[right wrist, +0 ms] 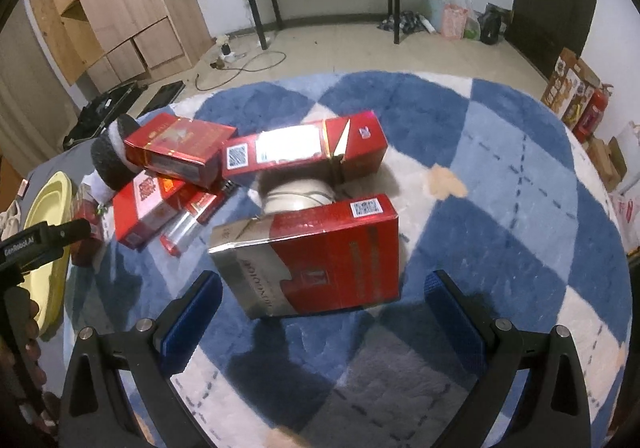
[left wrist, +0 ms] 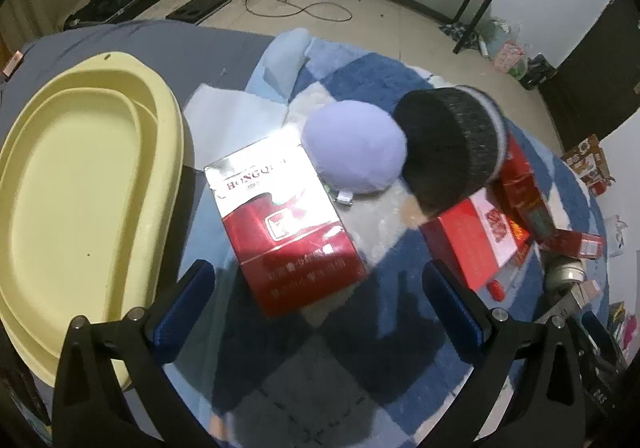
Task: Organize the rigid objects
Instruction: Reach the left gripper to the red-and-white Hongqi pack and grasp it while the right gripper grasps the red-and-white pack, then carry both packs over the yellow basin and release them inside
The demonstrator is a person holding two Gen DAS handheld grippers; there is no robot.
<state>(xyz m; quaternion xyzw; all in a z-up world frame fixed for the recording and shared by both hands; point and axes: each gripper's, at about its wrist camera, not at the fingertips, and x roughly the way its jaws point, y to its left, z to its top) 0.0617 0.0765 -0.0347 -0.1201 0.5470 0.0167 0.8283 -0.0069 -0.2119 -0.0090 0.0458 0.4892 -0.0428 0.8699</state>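
Right now both grippers are spread wide and holding nothing — each looks lined up on its own red box. Left gripper (left wrist: pixel 318 302) hovers just near of a red-and-silver cigarette carton (left wrist: pixel 282 224) marked HONGQI-something, lying flat on the blue-and-white checked rug (left wrist: pixel 400 368); the carton sits between the blue finger pads (left wrist: pixel 182 312) in line, but not touched. Immediately left of it is the pale yellow oval tub (left wrist: pixel 80 200), empty, so my guess is that's the drop target and the carton was picked first because it's closest. Behind the carton: a lilac plush ball (left wrist: pixel 354 146) and a dark knit hat (left wrist: pixel 450 146), both soft, probably not part of the rigid sort. Right gripper (right wrist: pixel 322 314) faces a second red-and-silver carton (right wrist: pixel 316 260), standing on its long edge and tilted, near end torn open; jaw span looks wider than the box, so a straight close should take it. Far behind it a white round object (right wrist: pixel 298 198) is wedged between that carton and a long red box (right wrist: pixel 308 148) — can't tell what it is. More red boxes (right wrist: pixel 176 152) are piled to the left, overlapping each other, with the hat touching the far one. The left handheld unit (right wrist: pixel 36 244) shows at the left edge, over the tub. Risk: shiny cardboard may slip in the pads, and the torn flap could crush.
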